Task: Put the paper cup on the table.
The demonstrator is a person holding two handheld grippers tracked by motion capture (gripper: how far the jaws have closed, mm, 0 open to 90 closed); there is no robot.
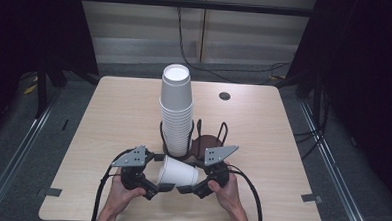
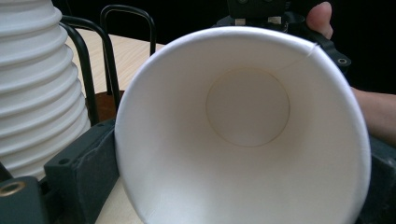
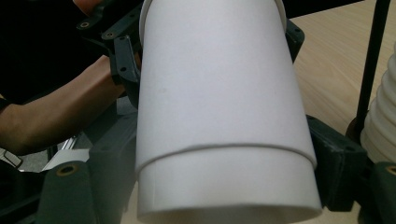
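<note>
A white paper cup [image 1: 178,172] lies on its side above the table's front edge, held between both grippers. My left gripper [image 1: 158,173] is shut on its rim end; in the left gripper view I look straight into the empty cup [image 2: 243,126], with a jaw on either side of the rim. My right gripper [image 1: 193,176] is shut on the base end, and the right gripper view has the cup's outer wall [image 3: 219,93] between its jaws, a step line ringing it near the base. Just behind stands a tall stack of white cups [image 1: 176,109] in a black wire holder [image 1: 222,131].
The holder has a round brown base [image 1: 207,141] with free wire loops to the right of the stack. The wooden table [image 1: 119,112] has a dark grommet hole [image 1: 224,95] at the back. Cables trail from both grippers toward the front edge. Dark curtains flank the table.
</note>
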